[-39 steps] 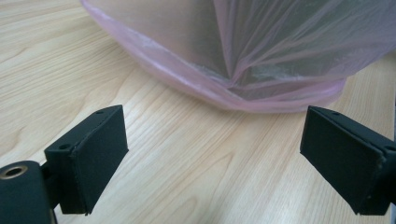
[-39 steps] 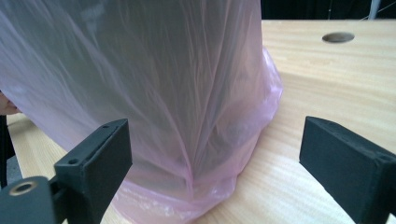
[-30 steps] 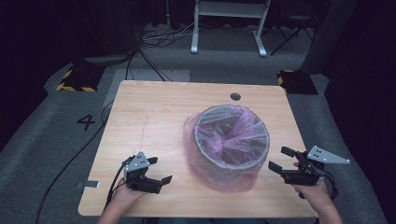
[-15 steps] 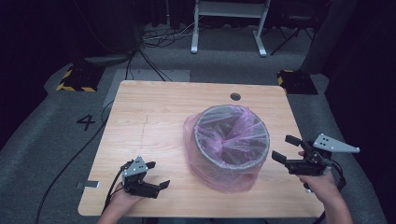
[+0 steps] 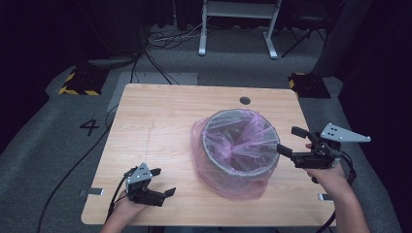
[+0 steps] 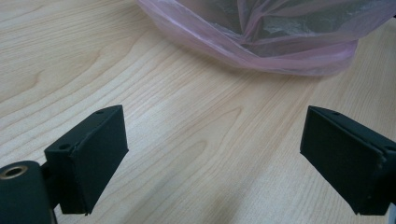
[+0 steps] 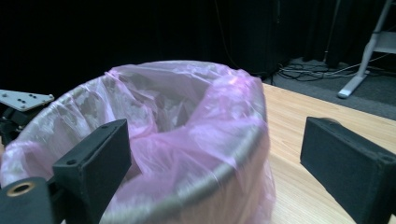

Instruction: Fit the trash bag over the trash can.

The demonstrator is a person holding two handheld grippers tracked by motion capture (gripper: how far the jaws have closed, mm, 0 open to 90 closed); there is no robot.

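Pink liner bag (image 5: 240, 145) is sitting draped over the bin (image 5: 228, 167) rim, right of table (image 5: 160, 116) centre. Right gripper (image 5: 292, 141) is hovering at the bin's 3 o'clock, jaws spread wide, gripping nothing. Left gripper (image 5: 163, 182) is idling at 8 o'clock, jaws likewise spread. Judgement: liner seated; any tidying or removal is not yet begun.

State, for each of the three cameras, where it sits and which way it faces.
High view: above the table's near side, looking forward and down; both forearms, left gripper and right gripper show.
Left gripper view: low over the wood, facing the pink bag's base; open jaws.
Right gripper view: faces the bin's rim; open jaws.
All share the bag.
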